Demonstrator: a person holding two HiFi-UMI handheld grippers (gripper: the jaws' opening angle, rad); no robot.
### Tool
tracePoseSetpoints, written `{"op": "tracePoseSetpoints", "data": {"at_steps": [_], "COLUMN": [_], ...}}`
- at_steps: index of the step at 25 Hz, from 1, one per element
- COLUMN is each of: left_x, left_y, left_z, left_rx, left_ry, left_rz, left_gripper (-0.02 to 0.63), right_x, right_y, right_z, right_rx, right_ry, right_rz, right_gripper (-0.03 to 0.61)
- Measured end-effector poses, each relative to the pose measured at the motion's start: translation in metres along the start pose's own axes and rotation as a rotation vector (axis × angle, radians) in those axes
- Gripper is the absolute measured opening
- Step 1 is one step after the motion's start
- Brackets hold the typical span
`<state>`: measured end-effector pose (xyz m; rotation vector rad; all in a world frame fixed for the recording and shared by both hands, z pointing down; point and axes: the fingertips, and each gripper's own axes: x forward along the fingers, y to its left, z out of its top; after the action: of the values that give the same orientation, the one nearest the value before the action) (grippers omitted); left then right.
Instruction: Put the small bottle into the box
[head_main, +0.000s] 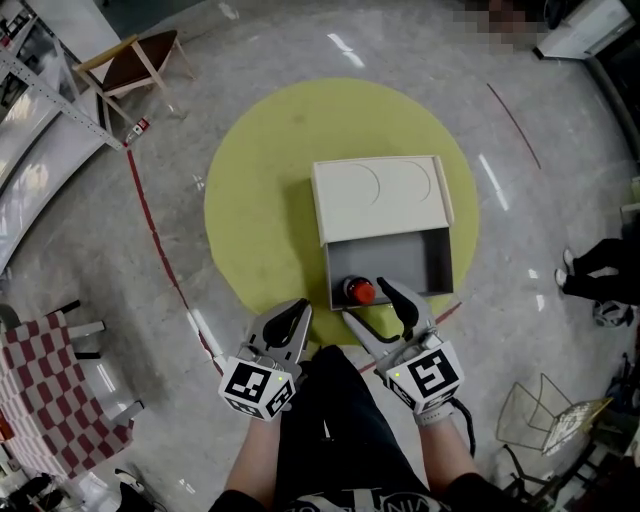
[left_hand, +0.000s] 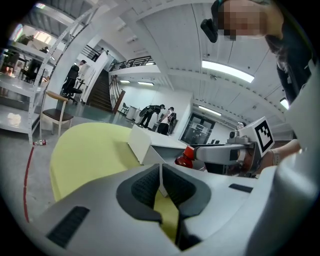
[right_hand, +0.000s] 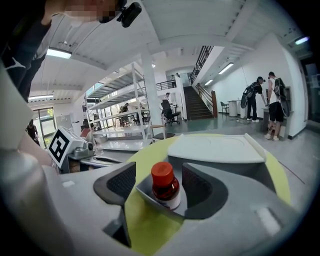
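Small bottle (right_hand: 165, 187) stands in the box (head_main: 400, 255), untouched between open jaws of the right gripper (head_main: 366, 300); left gripper (left_hand: 160, 172) jaws closed.

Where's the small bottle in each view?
Head view: small bottle just below centre, in the near-left corner of the box, between the jaws of the open right claw.
Left gripper view: bottle right of centre, red cap showing behind the box corner.
Right gripper view: bottle at centre, between the pads, untouched.
Shared landmark: the round yellow mat.
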<state>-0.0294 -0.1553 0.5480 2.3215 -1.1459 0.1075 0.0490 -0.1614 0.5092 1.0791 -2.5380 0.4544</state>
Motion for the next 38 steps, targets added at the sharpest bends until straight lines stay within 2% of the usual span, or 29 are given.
{"op": "tracePoseSetpoints", "data": {"at_steps": [4, 9, 11, 14, 17, 38], "left_x": [0.0, -0.001, -0.001, -0.001, -0.001, -0.012], "left_y": [-0.003, -0.007, -0.01, -0.012, -0.014, -0.036], "left_z": [0.003, 0.006, 0.007, 0.01, 0.015, 0.07], "left_rx": [0.009, 0.02, 0.025, 0.023, 0.016, 0.09], "left_ry": [0.001, 0.004, 0.005, -0.003, -0.014, -0.069], "left_rz": [-0.007, -0.016, -0.018, -0.025, -0.024, -0.049], "left_gripper": [0.023, 0.023, 0.023, 0.023, 0.023, 0.023], "right_x": [-0.008, -0.02, -0.026, -0.034, -0.04, -0.065], "right_y": [-0.004, -0.015, -0.018, -0.023, -0.025, -0.012], "right_z": [0.002, 0.005, 0.007, 0.011, 0.017, 0.058], "right_rx": [-0.047, -0.02, -0.001, 0.034, 0.03, 0.042], "right_ry": [-0.006, -0.037, -0.048, -0.076, -0.092, -0.14], "right_rz": [-0.036, -0.092, -0.099, -0.104, -0.116, -0.112], "right_gripper": [0.273, 0.27, 0.24, 0.156, 0.107, 0.063]}}
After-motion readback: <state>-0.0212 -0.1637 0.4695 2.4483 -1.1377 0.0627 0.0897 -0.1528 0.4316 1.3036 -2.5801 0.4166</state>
